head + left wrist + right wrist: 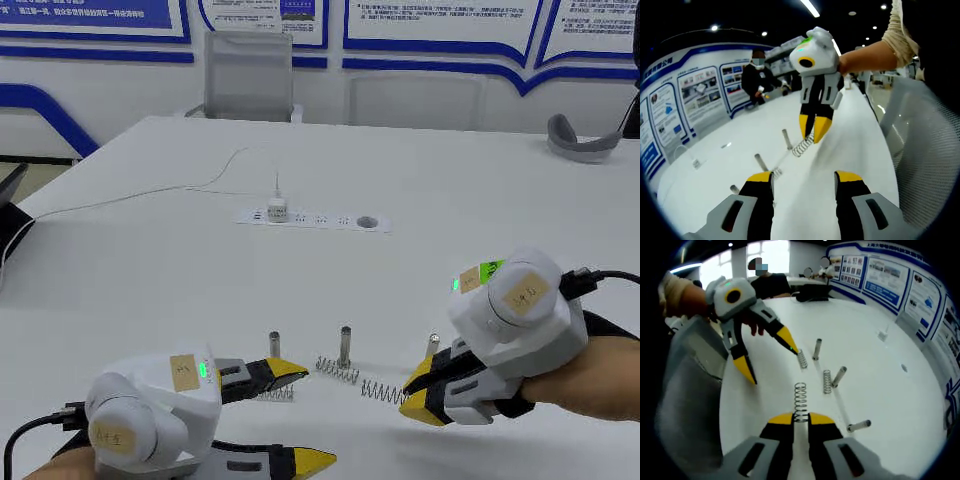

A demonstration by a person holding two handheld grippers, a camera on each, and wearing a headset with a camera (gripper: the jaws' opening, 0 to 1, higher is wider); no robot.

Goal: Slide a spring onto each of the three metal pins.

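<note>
Three short metal pins [275,345] [345,347] [433,345] stand upright in a row on the white table [150,260]. My right gripper [412,395] is shut on the end of one spring [382,392], which points left between the middle and right pins; the same spring [800,400] sticks out of the right gripper [801,419] in its own view. A second spring [337,370] lies by the middle pin. The third spring [275,395] lies by the left pin, next to a yellow fingertip [290,370] of my left gripper [302,415], open and holding nothing.
A white power strip [315,218] with a plugged charger [277,210] and a cable lies mid-table. Chairs [248,75] stand at the far edge, and a grey curved object [580,140] rests at the back right. A person [757,75] stands across the room.
</note>
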